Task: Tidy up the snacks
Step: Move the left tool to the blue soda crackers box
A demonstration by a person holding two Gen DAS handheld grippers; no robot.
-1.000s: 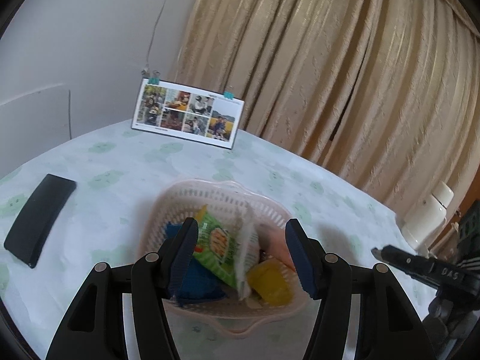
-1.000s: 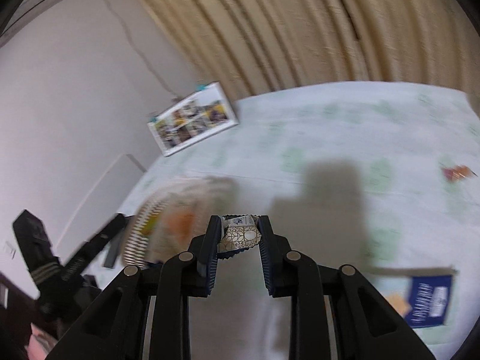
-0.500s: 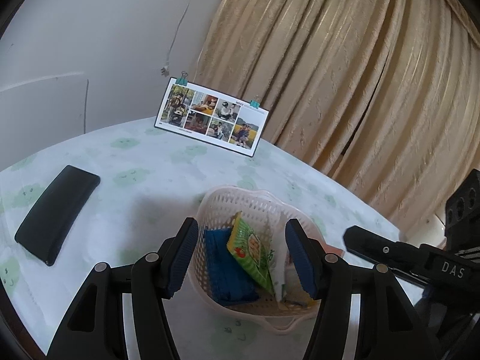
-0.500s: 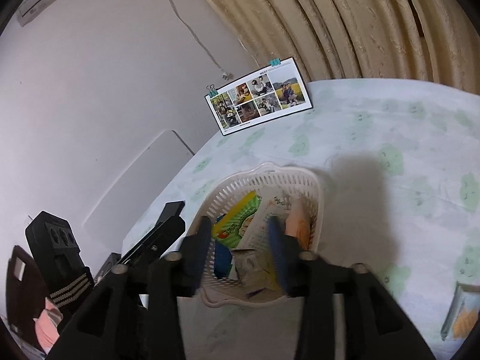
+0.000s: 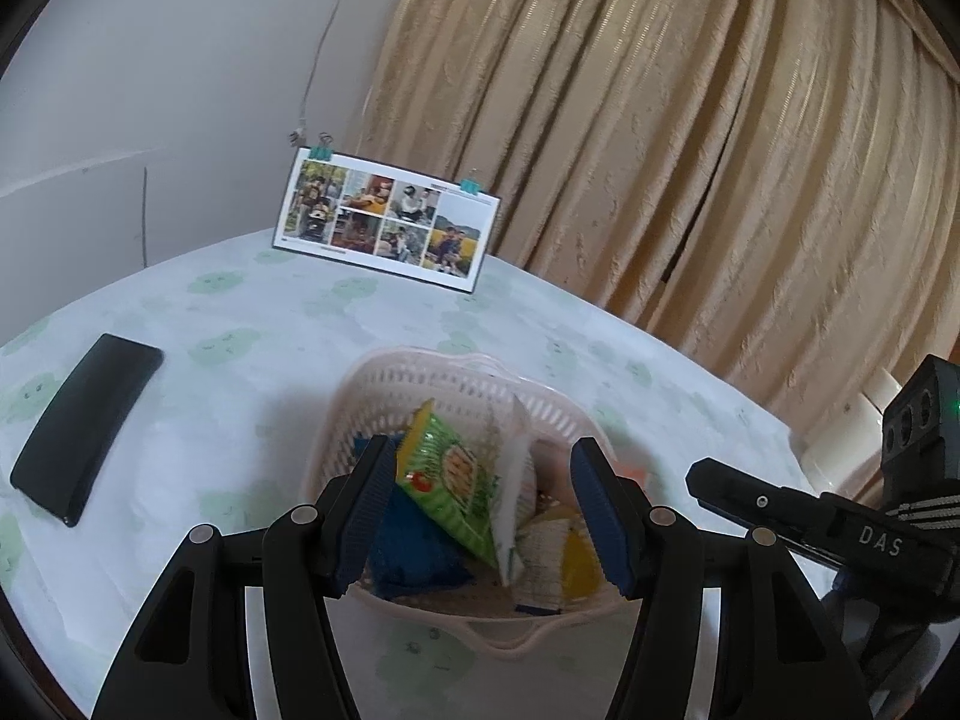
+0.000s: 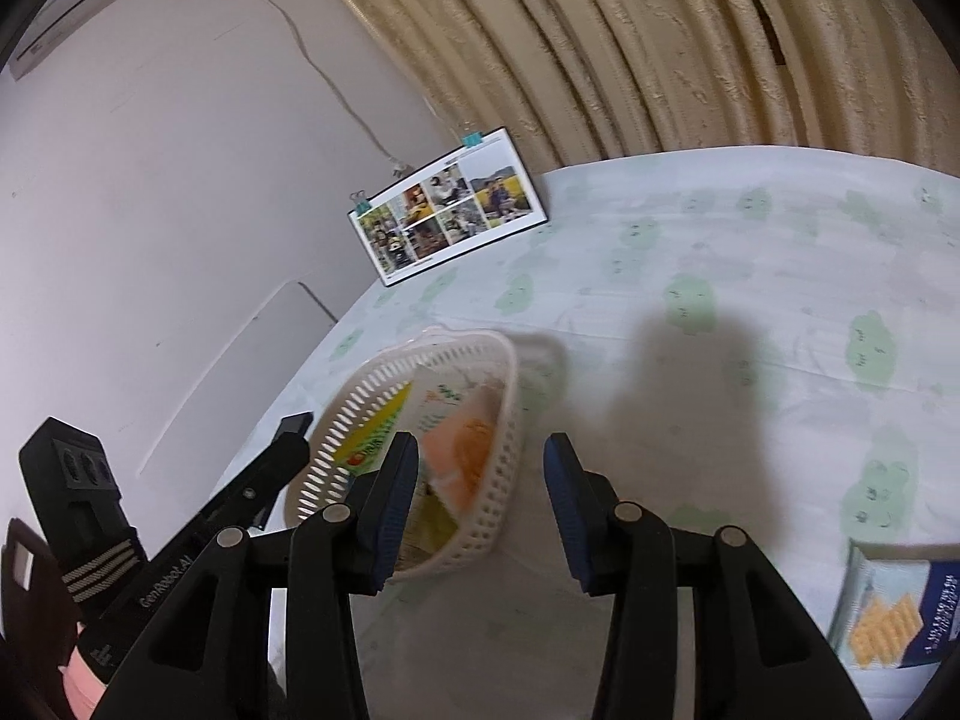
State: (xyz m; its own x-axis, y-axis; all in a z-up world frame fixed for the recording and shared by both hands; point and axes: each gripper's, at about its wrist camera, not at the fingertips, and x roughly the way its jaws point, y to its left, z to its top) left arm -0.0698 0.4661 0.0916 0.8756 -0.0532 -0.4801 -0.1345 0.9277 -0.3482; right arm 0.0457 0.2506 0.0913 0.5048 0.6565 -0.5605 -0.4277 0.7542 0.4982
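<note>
Several snack packets, a green packet [image 5: 451,483] among them, are held in the pink basket [image 5: 420,372] on the table [image 5: 252,324]. Above the basket, the left gripper [image 5: 483,510] is held spread and empty. Just beside it, the right gripper [image 6: 480,510] is likewise spread, empty. Well apart from the basket, a cracker box [image 6: 894,612] is seen lying.
</note>
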